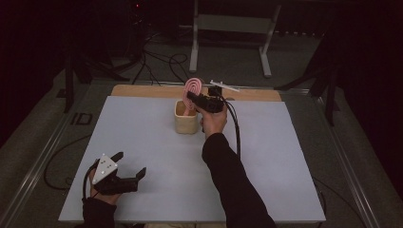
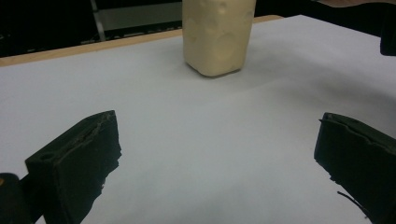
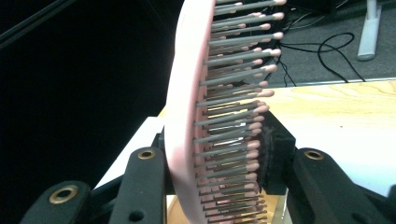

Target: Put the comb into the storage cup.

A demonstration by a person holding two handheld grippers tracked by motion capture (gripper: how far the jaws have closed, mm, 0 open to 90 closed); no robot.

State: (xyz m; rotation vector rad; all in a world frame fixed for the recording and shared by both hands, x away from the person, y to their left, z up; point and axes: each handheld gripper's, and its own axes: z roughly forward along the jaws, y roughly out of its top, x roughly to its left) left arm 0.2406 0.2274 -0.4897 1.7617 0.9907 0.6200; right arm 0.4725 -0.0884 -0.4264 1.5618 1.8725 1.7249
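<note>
A pink hairbrush (image 1: 192, 85) with grey, pink-tipped bristles stands upright over a cream-coloured cup (image 1: 185, 118) near the back middle of the white table. My right gripper (image 1: 194, 99) is shut on it. In the right gripper view the jaws press the brush (image 3: 187, 116) from its back and its bristle side, and my right gripper (image 3: 217, 154) sits just above the cup's opening (image 3: 175, 209). My left gripper (image 1: 130, 163) rests at the table's front left, open, with nothing between its jaws. In the left gripper view the cup (image 2: 217, 37) stands well ahead of my left gripper (image 2: 219, 135).
The white table top (image 1: 285, 156) has a wooden strip (image 1: 142, 90) along its back edge. Beyond it on the dark floor are a metal stand (image 1: 228, 23) and loose cables (image 1: 161, 61). A black cable (image 1: 236, 128) trails from the right gripper.
</note>
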